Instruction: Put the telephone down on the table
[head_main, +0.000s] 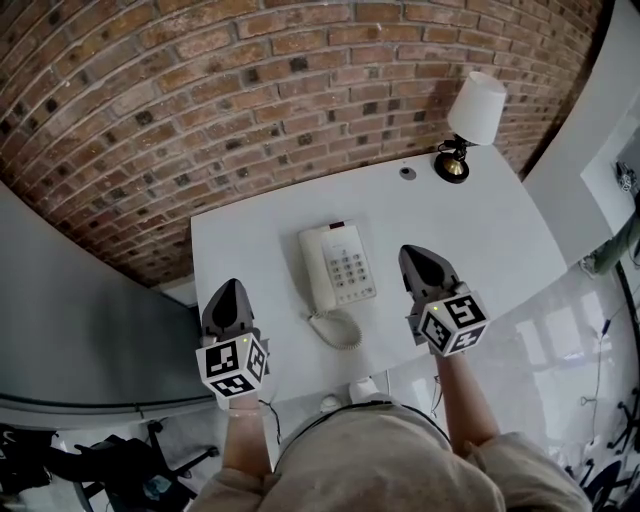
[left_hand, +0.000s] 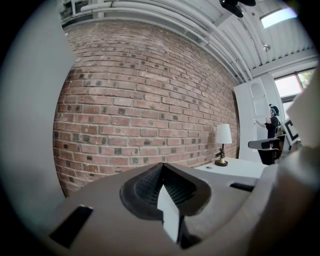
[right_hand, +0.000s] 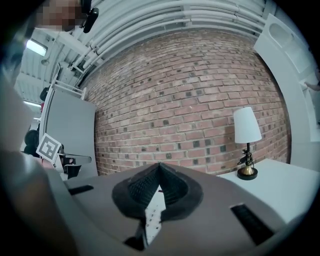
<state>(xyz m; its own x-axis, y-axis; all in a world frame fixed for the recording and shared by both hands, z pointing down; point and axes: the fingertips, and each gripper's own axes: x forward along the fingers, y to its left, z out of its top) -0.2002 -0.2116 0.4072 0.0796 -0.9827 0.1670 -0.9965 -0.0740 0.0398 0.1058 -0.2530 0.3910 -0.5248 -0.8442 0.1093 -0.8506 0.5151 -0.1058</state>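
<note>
A white corded telephone (head_main: 337, 266) lies flat on the white table (head_main: 250, 240), handset on its left side and keypad to the right, its coiled cord (head_main: 340, 328) curled toward the near edge. My left gripper (head_main: 230, 292) hovers over the table's front left part, left of the phone, shut and empty. My right gripper (head_main: 416, 258) hangs just right of the phone, also shut and holding nothing. In the left gripper view (left_hand: 162, 167) and the right gripper view (right_hand: 159, 167) the jaws meet, pointing at the brick wall; the phone is hidden there.
A small lamp (head_main: 468, 125) with a white shade and brass base stands at the table's far right corner, also seen as the lamp (right_hand: 247, 142) in the right gripper view. A small round disc (head_main: 407, 172) lies beside it. A brick wall (head_main: 250, 90) backs the table.
</note>
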